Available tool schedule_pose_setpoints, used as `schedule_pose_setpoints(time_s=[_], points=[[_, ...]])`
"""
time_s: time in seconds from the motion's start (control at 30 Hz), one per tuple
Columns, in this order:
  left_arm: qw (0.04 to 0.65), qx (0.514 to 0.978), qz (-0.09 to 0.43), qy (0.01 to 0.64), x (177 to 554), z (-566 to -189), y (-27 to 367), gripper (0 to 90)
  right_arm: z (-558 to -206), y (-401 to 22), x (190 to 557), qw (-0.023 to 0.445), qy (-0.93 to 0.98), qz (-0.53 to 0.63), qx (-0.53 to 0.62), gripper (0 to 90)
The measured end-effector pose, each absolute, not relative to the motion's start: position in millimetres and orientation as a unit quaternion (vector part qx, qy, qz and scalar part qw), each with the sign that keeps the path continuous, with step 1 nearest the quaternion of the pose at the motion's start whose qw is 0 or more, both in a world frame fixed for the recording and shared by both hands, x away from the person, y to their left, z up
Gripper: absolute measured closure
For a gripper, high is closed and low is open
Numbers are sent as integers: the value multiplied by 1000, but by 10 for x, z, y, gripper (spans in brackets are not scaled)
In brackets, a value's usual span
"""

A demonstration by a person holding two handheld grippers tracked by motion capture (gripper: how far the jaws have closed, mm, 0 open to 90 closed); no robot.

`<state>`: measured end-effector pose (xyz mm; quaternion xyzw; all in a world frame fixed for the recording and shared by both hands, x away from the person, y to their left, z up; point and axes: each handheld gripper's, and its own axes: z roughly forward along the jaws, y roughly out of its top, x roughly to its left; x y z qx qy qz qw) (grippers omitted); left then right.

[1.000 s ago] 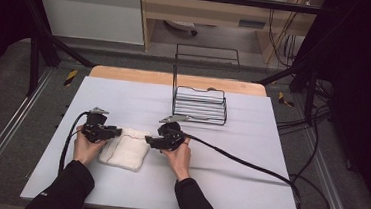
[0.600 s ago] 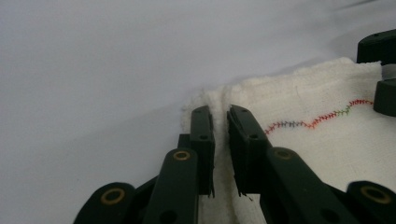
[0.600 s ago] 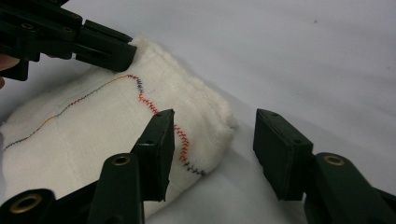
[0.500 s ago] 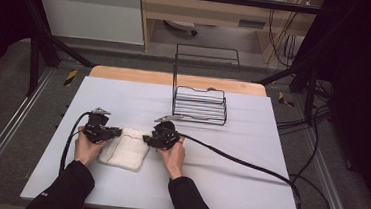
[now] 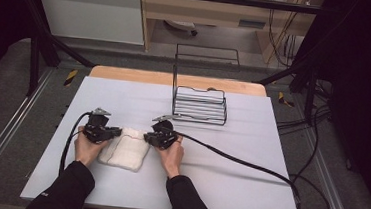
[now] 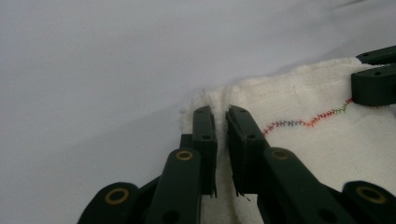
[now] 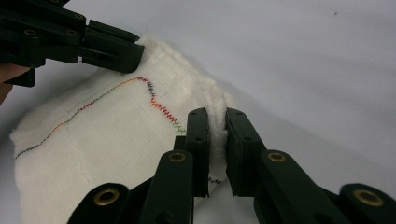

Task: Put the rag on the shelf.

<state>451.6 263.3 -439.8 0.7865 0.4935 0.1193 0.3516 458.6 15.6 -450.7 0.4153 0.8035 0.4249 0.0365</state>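
A folded white cloth (image 5: pixel 124 152) with a multicoloured zigzag stitch line lies on the pale table cover near the front left. My left gripper (image 5: pixel 116 132) is shut on the cloth's far left corner; in the left gripper view the cloth (image 6: pixel 317 135) has its edge pinched between the jaws of that gripper (image 6: pixel 222 114). My right gripper (image 5: pixel 147 137) is shut on the far right corner; in the right gripper view the cloth (image 7: pixel 107 140) has its fluffy edge clamped by that gripper (image 7: pixel 215 116). The two grippers face each other across the cloth's far edge.
A black wire rack (image 5: pixel 199 104) with a tall wire back stands at the table's back middle. A thick black cable (image 5: pixel 239 161) trails right from my right gripper; another loops left of my left hand. The table's wooden far edge (image 5: pixel 125 73) is behind.
My right gripper has moved left to the cloth's far right corner and closed on it. The left gripper has stayed on its corner.
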Motion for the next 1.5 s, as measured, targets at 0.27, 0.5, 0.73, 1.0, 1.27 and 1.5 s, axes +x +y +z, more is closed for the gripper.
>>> schedule_pose_setpoints(time_s=[0.27, 0.5, 0.73, 1.0, 1.27, 1.5], points=[[399, 766, 133, 486, 4388, -4229, 2730, 822, -4382, 140, 4489, 50, 796, 454, 396, 819], [432, 754, 149, 472, 4266, -4106, 2765, 821, -4233, 108, 4380, 67, 791, 478, 377, 819], [459, 744, 161, 458, 4144, -3981, 2801, 821, -4104, 73, 4305, 75, 784, 498, 363, 819], [481, 738, 177, 439, 4040, -3837, 2804, 820, -3956, 21, 4234, 87, 775, 518, 350, 820], [499, 732, 190, 424, 3964, -3731, 2782, 819, -3819, -41, 4179, 103, 771, 531, 335, 819], [515, 725, 198, 413, 3898, -3644, 2746, 820, -3697, -103, 4133, 117, 769, 539, 323, 820]])
